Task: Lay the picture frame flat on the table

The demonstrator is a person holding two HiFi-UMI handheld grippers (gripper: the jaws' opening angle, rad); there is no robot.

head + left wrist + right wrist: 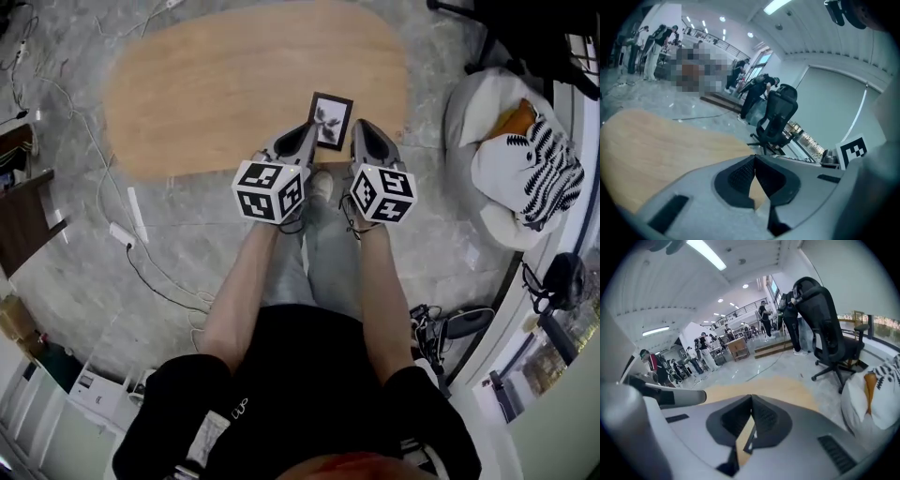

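A: Nearest first?

B: Bare forearms (246,281) above grey trousers (323,262), reaching forward. At the end of each, a black-and-white marker cube.

A: And the left hand-held gripper (307,129)?

B: Pressed together at the tips, pinching nothing. Only pale wood through the slot behind them in the left gripper view.

A: The right hand-held gripper (362,125)?

B: Pressed together as well. In the right gripper view, a thin dark sliver against the wood in the slot behind the tips. Cannot tell whether nipped there or merely seen past the jaws.

A: Whereabouts of the small black-framed picture frame (330,120)?

B: Between the two tips, near the close edge of the table. Seems propped up rather than lying flat, with the picture side towards the person. Left tip overlapping its left border as seen from the head view, right tip just beside its right border.

A: Underneath?

B: A light wooden oval table (206,84).

A: Further out?

B: Grey stone-patterned floor (84,253) all round. Off to the right, a white beanbag (487,112) with a zebra-striped cushion (530,169) on it. Beyond the table, a black office chair (825,329). Farthest back, people (701,355) standing in a bright hall under strip lights.
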